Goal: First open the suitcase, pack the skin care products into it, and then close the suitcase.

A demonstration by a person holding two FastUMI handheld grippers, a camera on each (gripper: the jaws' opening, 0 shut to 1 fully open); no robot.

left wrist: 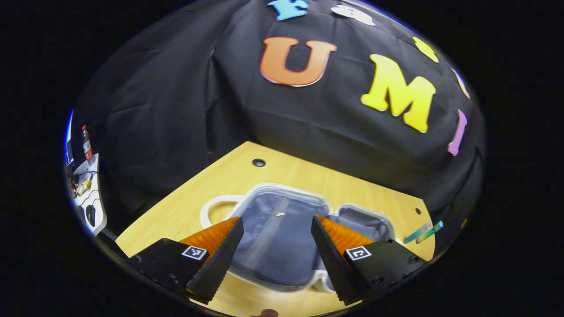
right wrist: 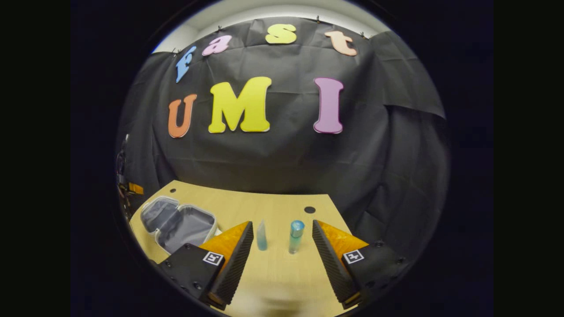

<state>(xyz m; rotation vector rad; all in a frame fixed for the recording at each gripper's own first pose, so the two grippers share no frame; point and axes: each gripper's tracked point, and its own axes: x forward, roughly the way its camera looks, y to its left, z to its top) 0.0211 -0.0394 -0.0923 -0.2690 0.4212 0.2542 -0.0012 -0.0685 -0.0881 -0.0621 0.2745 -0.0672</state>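
With the suitcase (right wrist: 178, 224) lying open, my spread right gripper (right wrist: 282, 246) faced two bottles (standing upright): I judged squaring on the capped bottle (right wrist: 295, 236) best.

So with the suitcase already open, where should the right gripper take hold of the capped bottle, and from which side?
Grip the capped bottle around its mid-body, below the rounded cap. It stands upright on the table, straight ahead between the open fingers of the right gripper, so a level approach from the front probably suits best. The slimmer tube stands apart on its left, leaving room for a finger between them.
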